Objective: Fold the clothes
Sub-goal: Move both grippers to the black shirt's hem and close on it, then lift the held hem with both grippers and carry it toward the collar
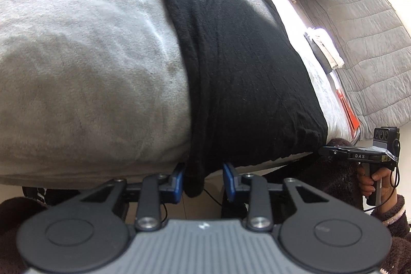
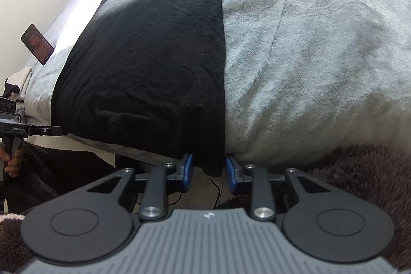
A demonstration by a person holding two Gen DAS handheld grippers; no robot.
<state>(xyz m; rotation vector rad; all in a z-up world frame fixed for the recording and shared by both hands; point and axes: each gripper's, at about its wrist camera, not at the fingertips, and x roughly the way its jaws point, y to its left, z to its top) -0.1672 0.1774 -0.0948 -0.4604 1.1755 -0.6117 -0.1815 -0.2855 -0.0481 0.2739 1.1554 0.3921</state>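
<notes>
I have the long black soft-knit garment [image 1: 239, 73] lying flat along the pale grey plush blanket [image 1: 77, 55] on the bed, its near hem hanging over the edge. My left gripper [image 1: 203, 182] stands part spread around one hem corner, my right gripper [image 2: 208, 172] likewise around the other; neither clearly pinches. I'd squeeze both fully, then lift evenly, since this limp, clingy cloth sags and creases

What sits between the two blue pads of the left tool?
The hanging corner of the black garment, seen in the left wrist view; the left tool has its blue pads on either side.
</notes>
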